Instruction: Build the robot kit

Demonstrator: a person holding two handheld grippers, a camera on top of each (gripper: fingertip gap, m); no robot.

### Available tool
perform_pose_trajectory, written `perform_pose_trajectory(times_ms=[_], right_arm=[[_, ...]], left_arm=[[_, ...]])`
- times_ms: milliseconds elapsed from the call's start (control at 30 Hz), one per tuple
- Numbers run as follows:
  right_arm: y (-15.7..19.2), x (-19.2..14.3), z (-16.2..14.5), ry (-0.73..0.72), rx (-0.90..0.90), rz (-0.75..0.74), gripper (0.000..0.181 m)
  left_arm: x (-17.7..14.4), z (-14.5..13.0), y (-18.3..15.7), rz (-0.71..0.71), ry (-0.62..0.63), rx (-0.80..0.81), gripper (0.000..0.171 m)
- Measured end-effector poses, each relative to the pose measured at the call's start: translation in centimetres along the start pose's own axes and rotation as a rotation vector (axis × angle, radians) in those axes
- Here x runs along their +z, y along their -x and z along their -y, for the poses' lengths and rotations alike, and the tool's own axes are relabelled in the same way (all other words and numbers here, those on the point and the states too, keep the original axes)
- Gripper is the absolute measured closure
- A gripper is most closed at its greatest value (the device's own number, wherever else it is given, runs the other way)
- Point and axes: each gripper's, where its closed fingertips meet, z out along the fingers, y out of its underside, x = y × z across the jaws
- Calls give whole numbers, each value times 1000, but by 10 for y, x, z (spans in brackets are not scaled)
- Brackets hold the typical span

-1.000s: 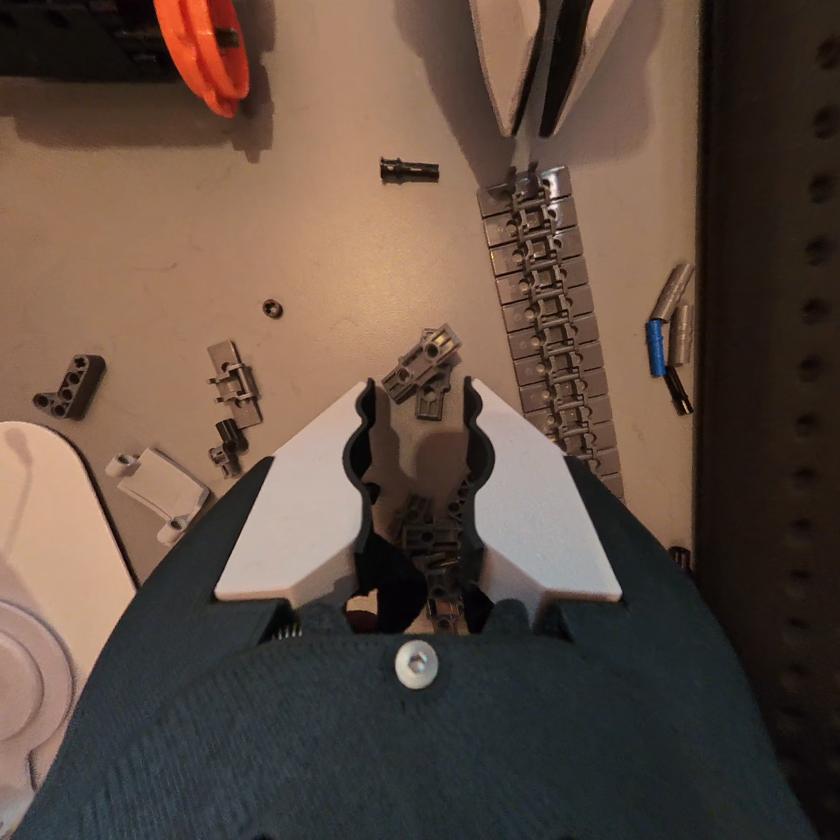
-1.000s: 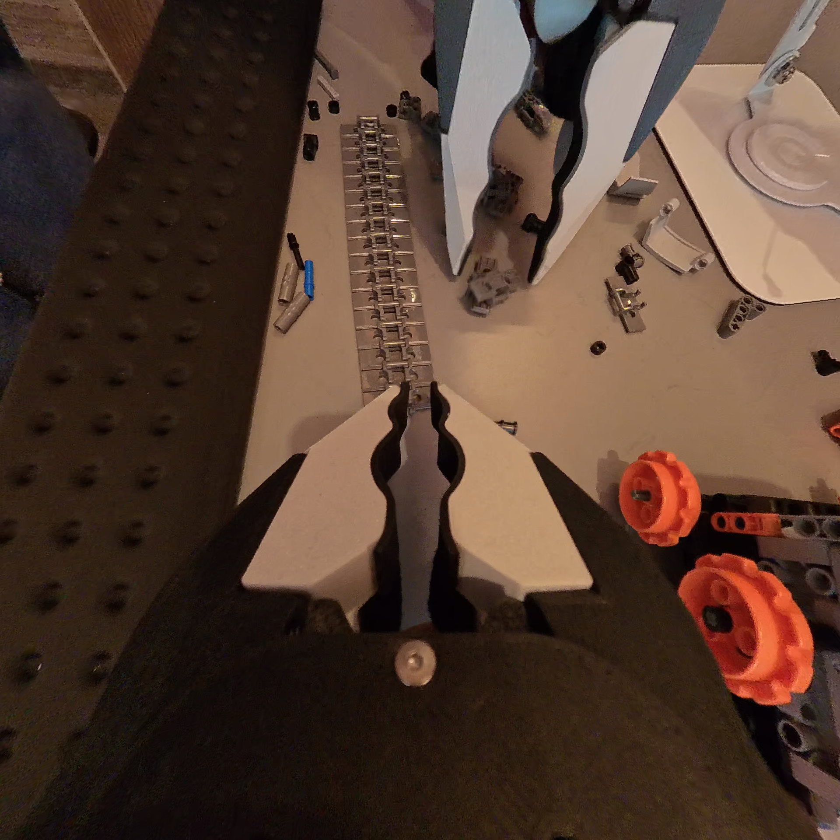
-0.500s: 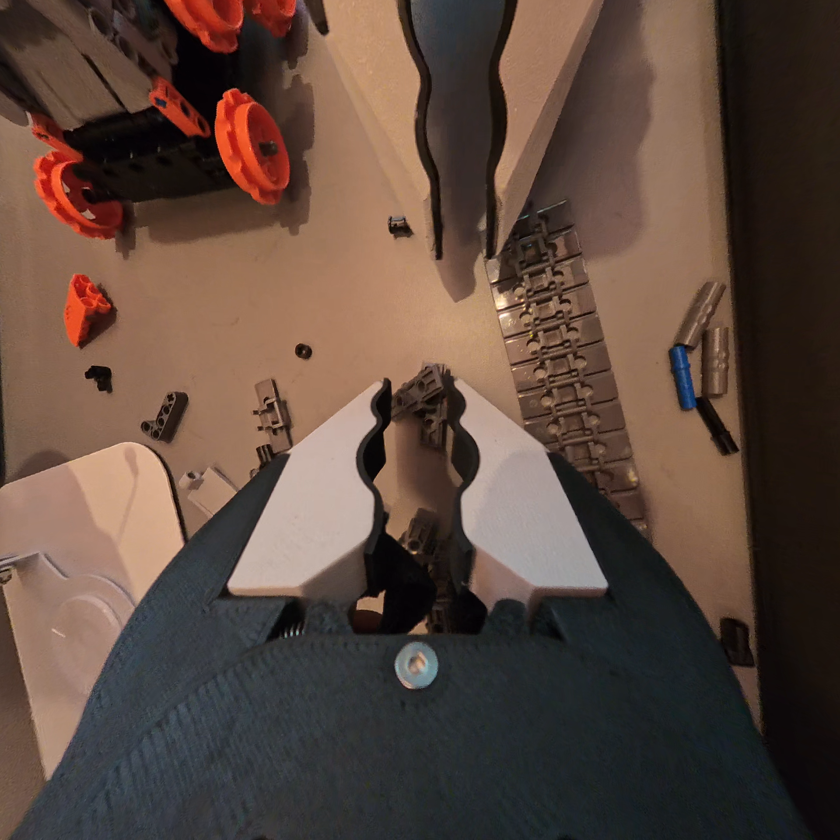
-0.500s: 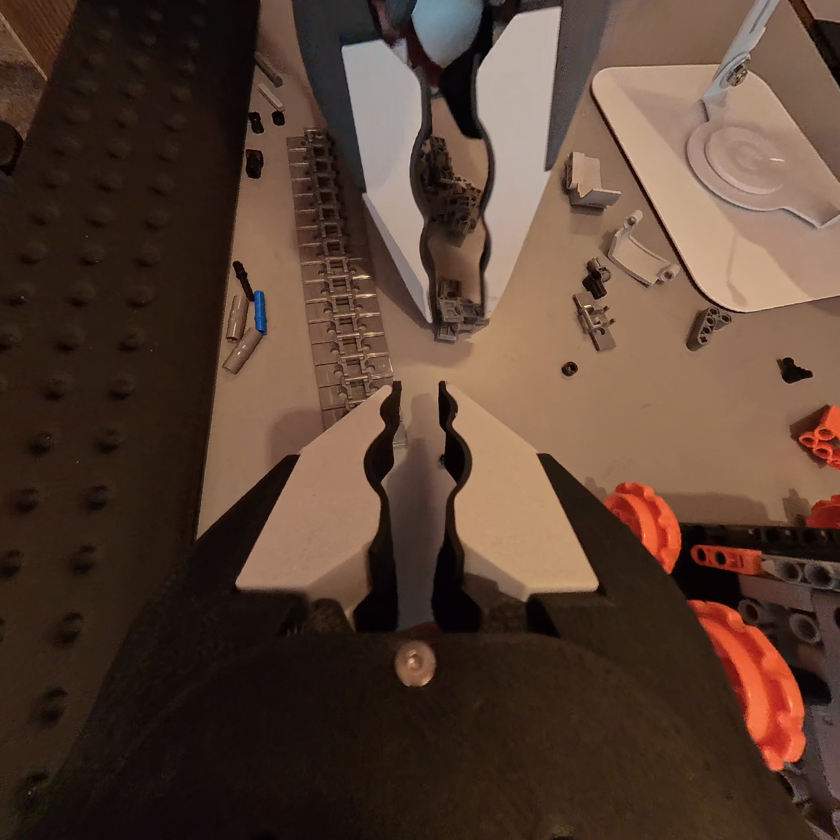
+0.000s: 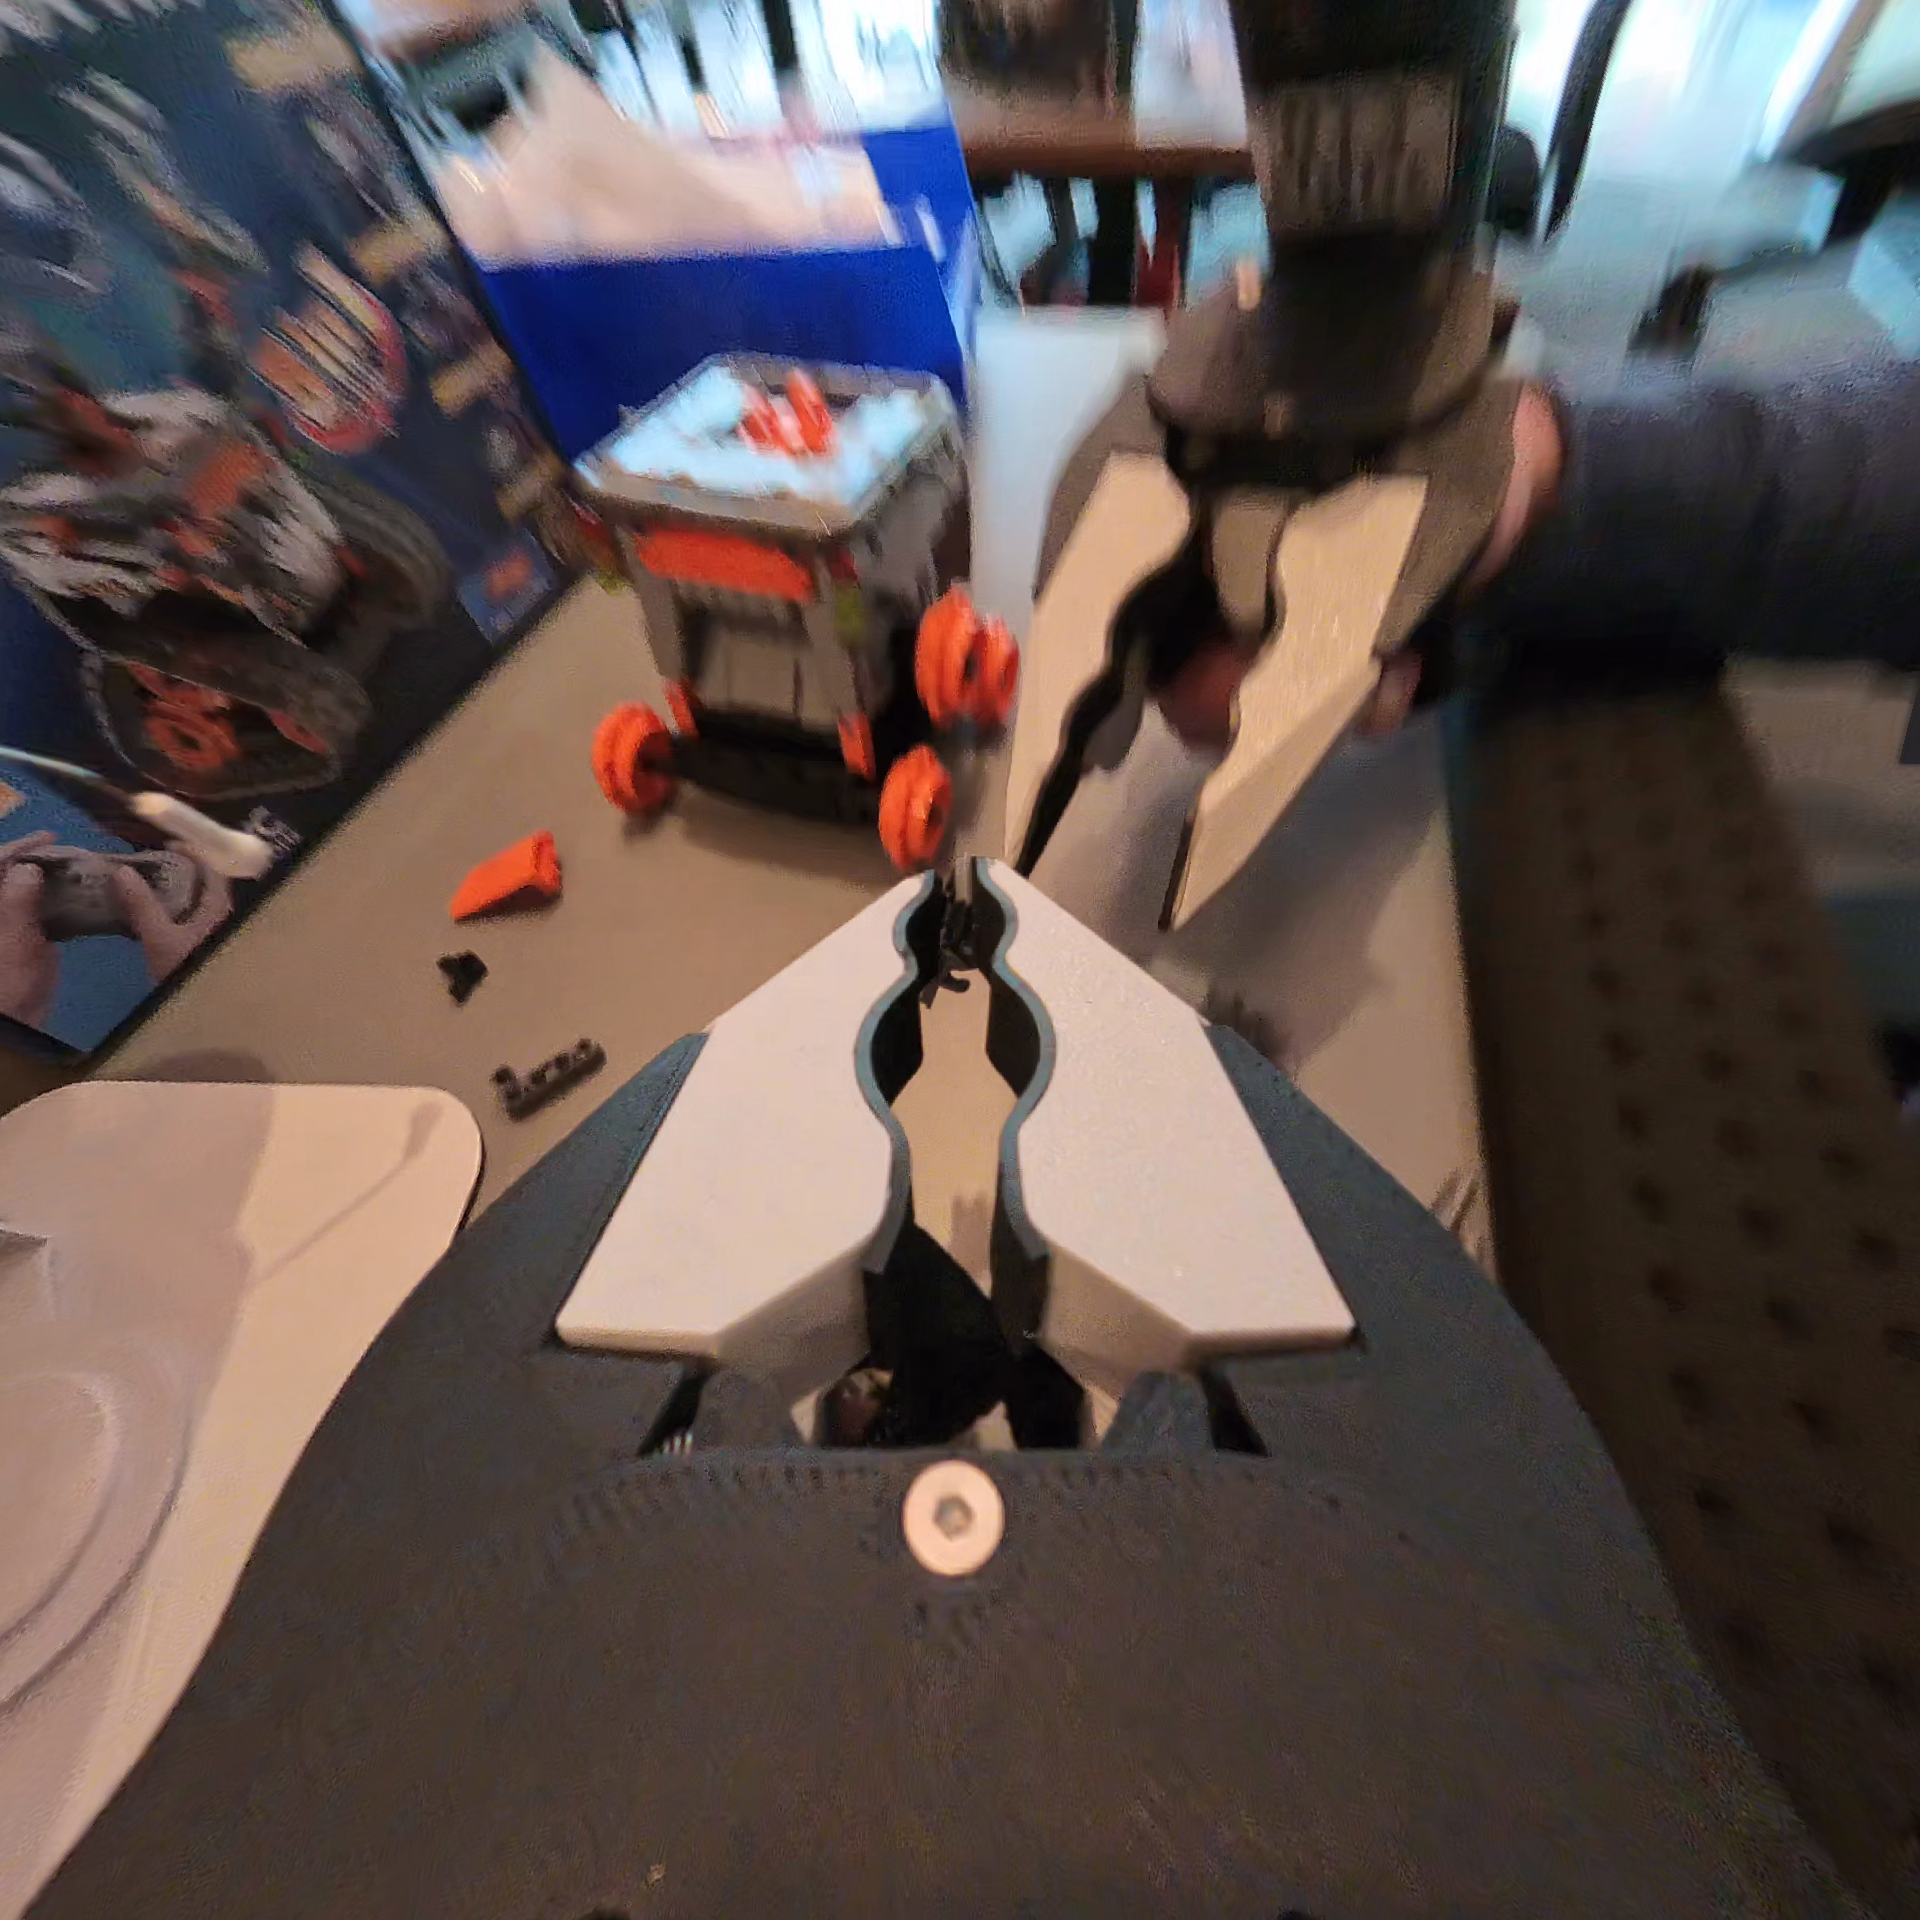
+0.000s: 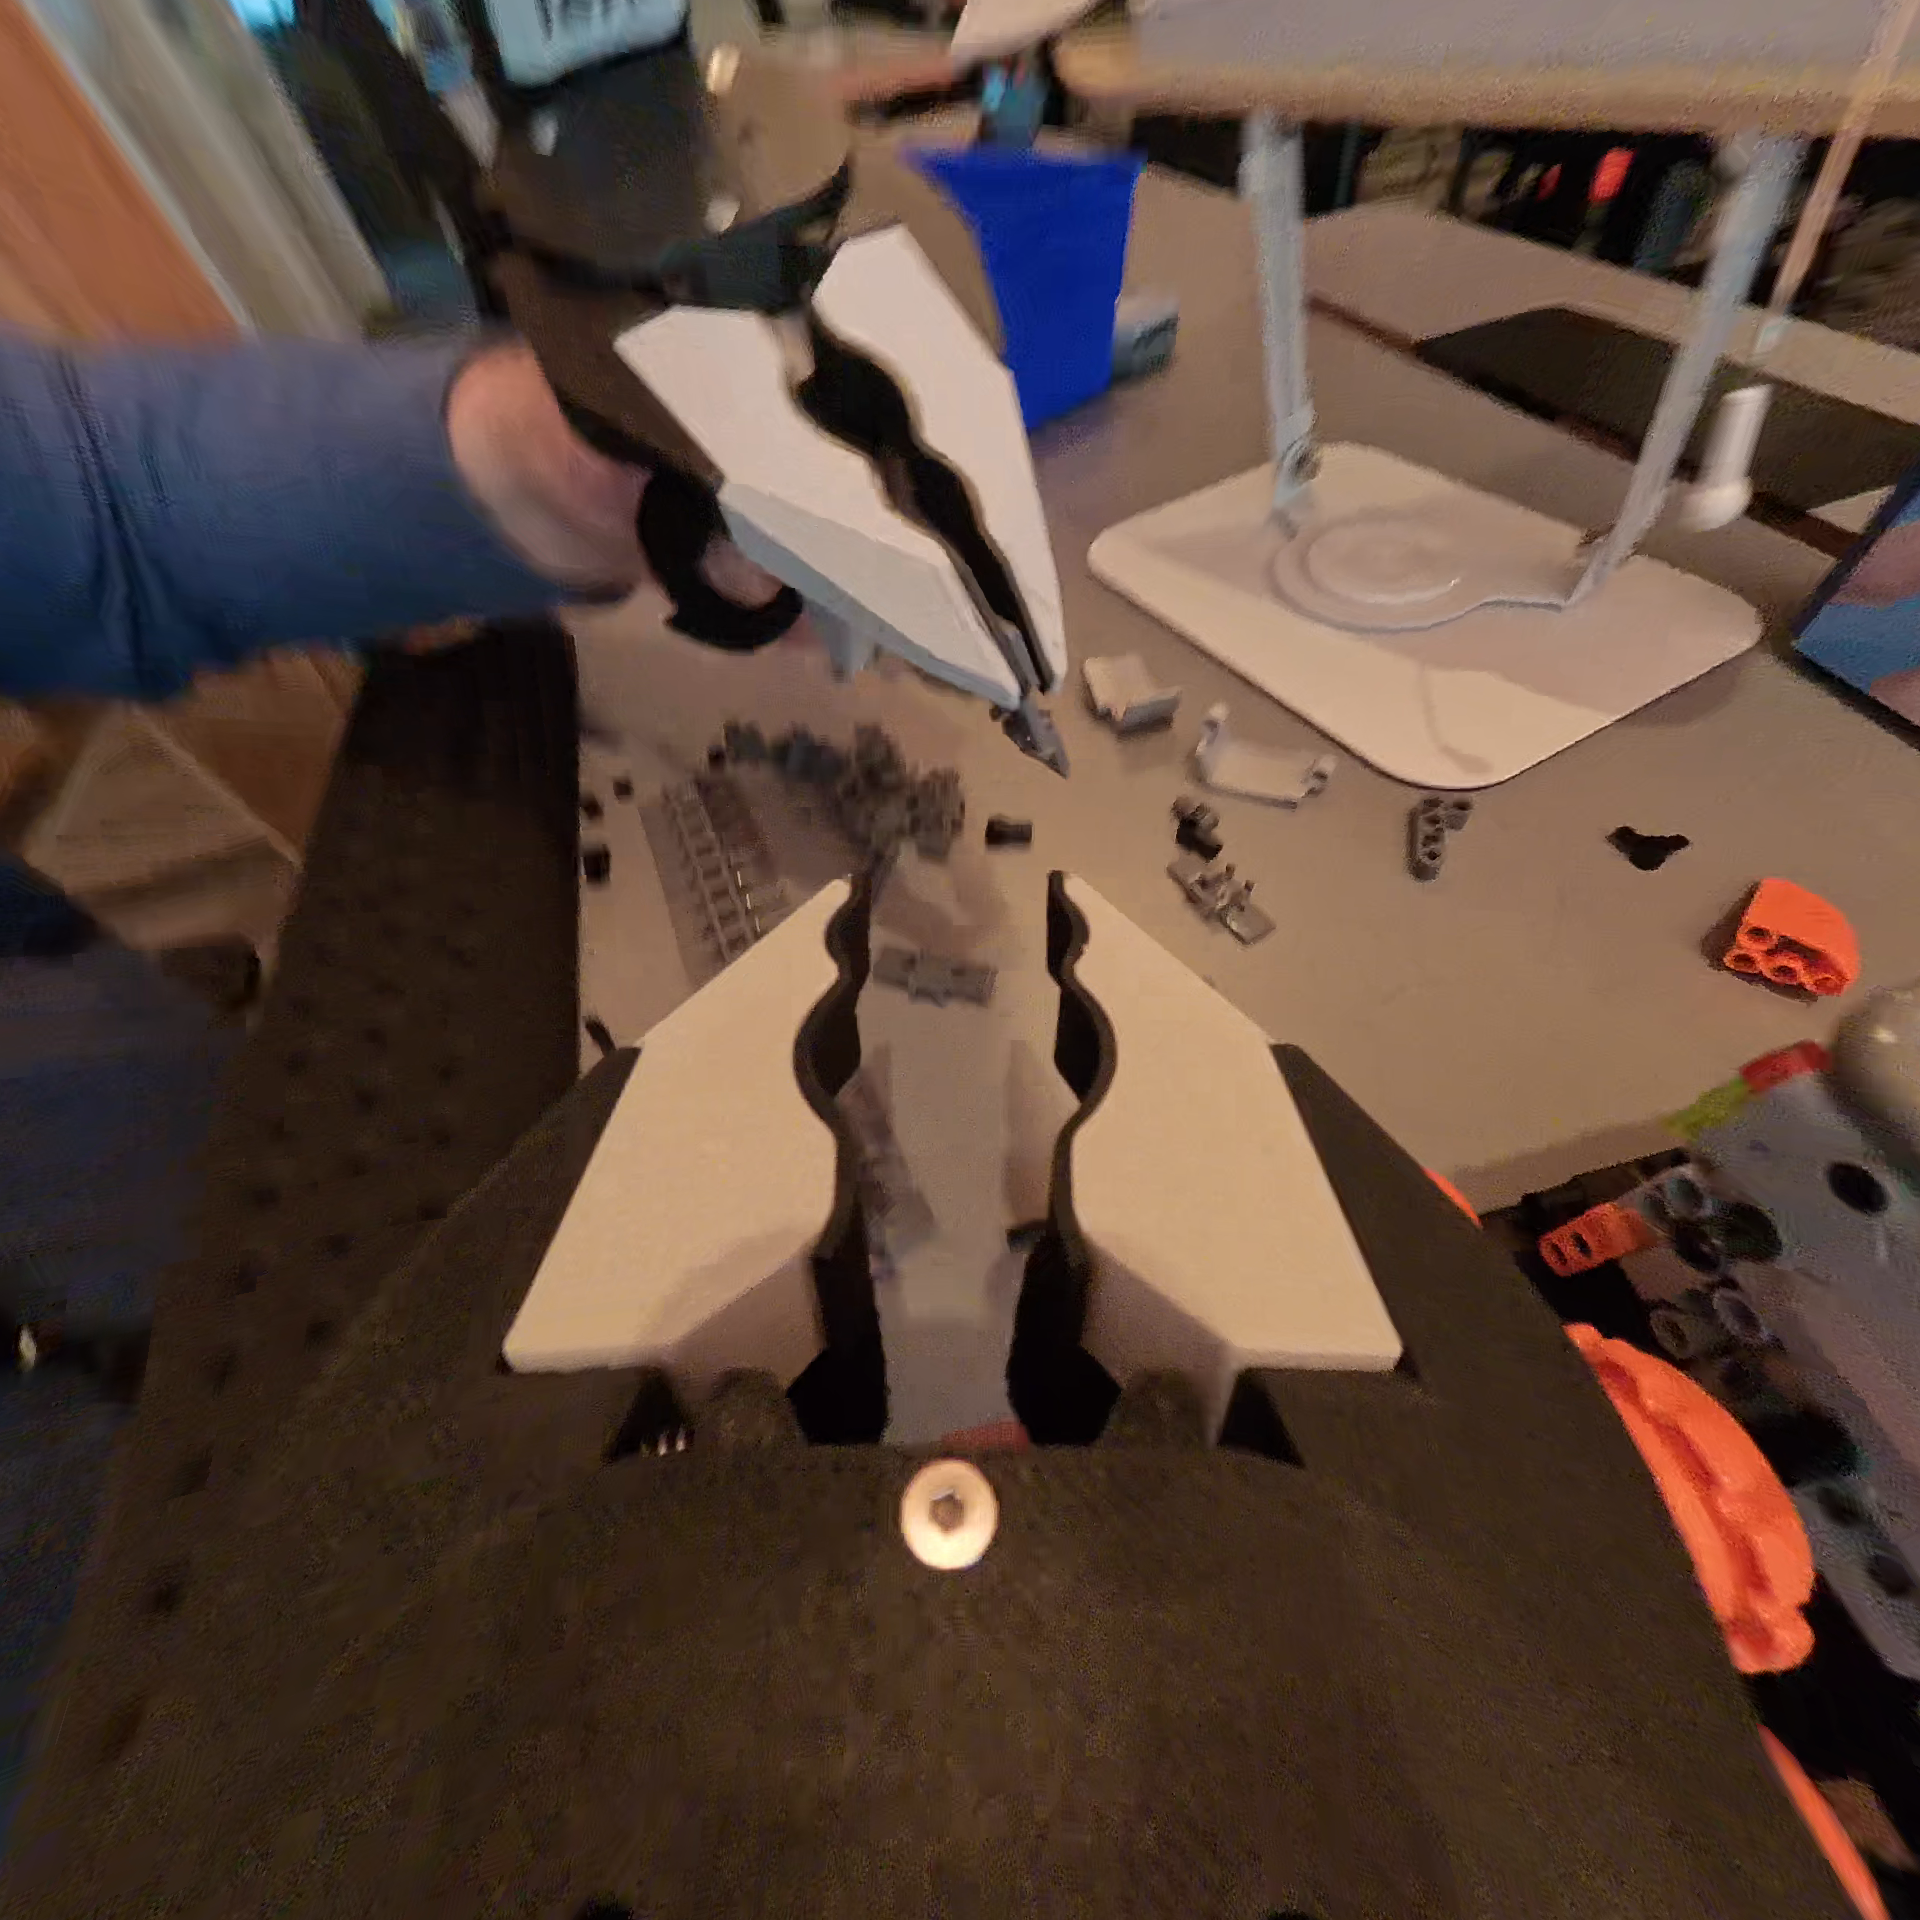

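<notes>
Left tongs (image 5: 961, 904) pinched shut on a small dark link (image 6: 1039, 740), lifted clear of worktop (image 6: 1403, 997). Right tongs (image 6: 951, 894) parted, empty, above grey track (image 6: 717, 873) and loose links (image 6: 862, 790). Orange-wheeled model (image 5: 790, 613) beyond, no track fitted yet.

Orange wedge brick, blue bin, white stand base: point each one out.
Orange wedge brick (image 6: 1789, 940), right wrist view, its top face.
Blue bin (image 6: 1049, 270), right wrist view, its front wall.
White stand base (image 6: 1475, 686), right wrist view, bare front part.
</notes>
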Motion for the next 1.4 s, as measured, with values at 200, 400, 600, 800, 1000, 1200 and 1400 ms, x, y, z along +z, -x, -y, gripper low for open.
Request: perform_pose_trajectory(times_ms=[200, 400, 600, 800, 1000, 1200, 1400], right_arm=[[-6, -8, 38, -206, 86, -63, 146], [9, -11, 48, -278, 112, 50, 171], [14, -24, 57, -339, 120, 95, 179], [15, -24, 57, -338, 128, 108, 181], [20, -29, 46, -235, 72, 128, 181], [25, -41, -16, 174, -56, 195, 181], [21, -60, -60, 507, -107, 246, 181]], left_arm=[[-21, 52, -12, -195, -373, -315, 169], [-16, 64, -26, -239, -467, -343, 170], [-19, 68, -21, -235, -533, -385, 170], [-17, 70, -24, -233, -553, -381, 170], [-16, 62, -32, -263, -505, -360, 169], [-4, 15, -31, -115, -202, -159, 157], [13, -43, -51, -118, 143, -8, 155]])
